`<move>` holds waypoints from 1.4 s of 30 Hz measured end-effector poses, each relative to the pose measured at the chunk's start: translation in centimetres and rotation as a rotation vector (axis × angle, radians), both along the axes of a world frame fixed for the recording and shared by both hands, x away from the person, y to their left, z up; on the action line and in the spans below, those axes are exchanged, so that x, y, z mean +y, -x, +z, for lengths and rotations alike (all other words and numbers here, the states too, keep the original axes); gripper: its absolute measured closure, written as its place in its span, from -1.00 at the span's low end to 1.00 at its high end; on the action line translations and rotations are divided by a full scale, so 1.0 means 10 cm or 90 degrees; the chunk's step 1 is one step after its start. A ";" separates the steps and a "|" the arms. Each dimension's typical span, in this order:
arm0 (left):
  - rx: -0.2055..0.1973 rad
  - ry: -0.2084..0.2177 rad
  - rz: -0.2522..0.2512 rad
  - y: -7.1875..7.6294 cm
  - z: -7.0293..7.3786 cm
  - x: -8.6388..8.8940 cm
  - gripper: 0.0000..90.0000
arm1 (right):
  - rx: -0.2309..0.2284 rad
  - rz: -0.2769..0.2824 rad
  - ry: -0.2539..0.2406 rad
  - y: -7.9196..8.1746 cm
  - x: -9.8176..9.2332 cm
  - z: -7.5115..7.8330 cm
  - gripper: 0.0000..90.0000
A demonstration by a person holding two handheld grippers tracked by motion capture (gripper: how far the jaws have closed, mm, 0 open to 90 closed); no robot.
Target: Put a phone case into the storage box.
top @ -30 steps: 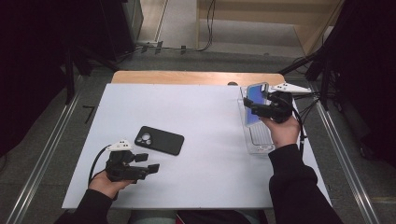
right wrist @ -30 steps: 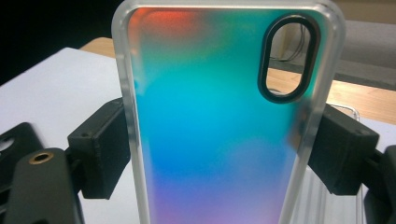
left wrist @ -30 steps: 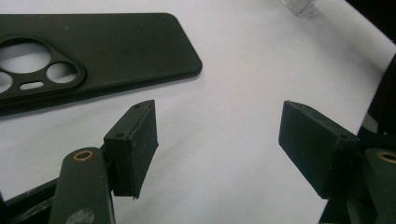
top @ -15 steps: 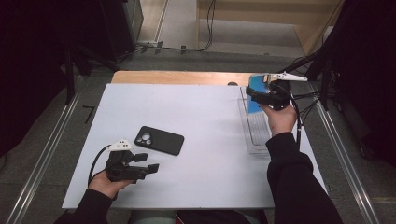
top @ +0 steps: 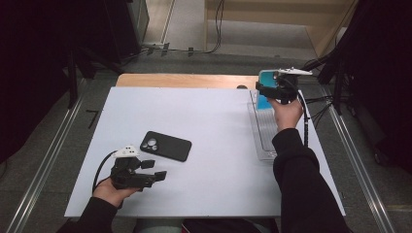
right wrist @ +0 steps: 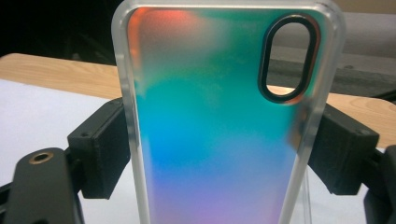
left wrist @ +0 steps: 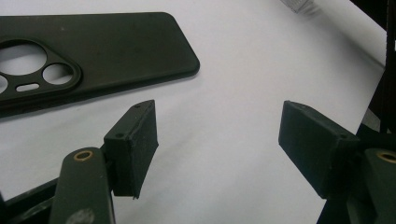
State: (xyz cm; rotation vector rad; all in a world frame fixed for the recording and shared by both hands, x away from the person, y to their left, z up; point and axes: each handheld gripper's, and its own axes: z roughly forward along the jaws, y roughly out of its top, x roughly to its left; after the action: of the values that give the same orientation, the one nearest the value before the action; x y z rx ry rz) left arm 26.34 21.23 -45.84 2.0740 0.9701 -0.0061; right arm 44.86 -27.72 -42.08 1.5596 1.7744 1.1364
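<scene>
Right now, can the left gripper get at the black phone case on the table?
Probably yes. The left gripper has its jaws open and empty, and the black phone case lies flat just beyond them, with bare table between and nothing on top.

Two phone cases are showing in all. One is a black phone case (top: 165, 146) (left wrist: 88, 51), lying flat on the white surface (top: 214, 126); it is showing three round camera cutouts in the high view. The other is an iridescent phone case (right wrist: 219, 116) (top: 268, 76) with a clear rim and one oval camera cutout. One clear plastic tray (top: 260, 141) is sitting at the right side of the surface. Two grippers are showing: the left gripper (top: 156, 170) (left wrist: 219, 140) and the right gripper (top: 265, 86) (right wrist: 219, 154), one in each of the person's two hands, each trailing one cable.
</scene>
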 end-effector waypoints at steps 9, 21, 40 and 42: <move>-0.001 -0.005 -0.001 0.00 0.00 0.00 -0.38 | 0.015 -0.036 -0.004 -0.18 0.01 -0.21 -0.67; -0.001 -0.004 -0.003 0.00 0.00 -0.01 -0.38 | 0.036 -0.051 0.010 -0.35 0.02 -0.39 -0.68; 0.000 -0.004 -0.002 0.00 0.00 -0.02 -0.37 | 0.046 -0.038 0.012 -0.37 0.07 -0.40 -0.79; -0.001 -0.004 -0.002 0.00 0.00 -0.02 -0.37 | 0.045 -0.040 0.014 -0.37 0.07 -0.40 -0.80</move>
State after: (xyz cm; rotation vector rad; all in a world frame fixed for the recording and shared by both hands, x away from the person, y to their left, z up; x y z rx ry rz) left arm 26.32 21.06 -45.88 2.0818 0.9672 -0.0033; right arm 48.55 -26.98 -46.05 1.6494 1.7652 1.0405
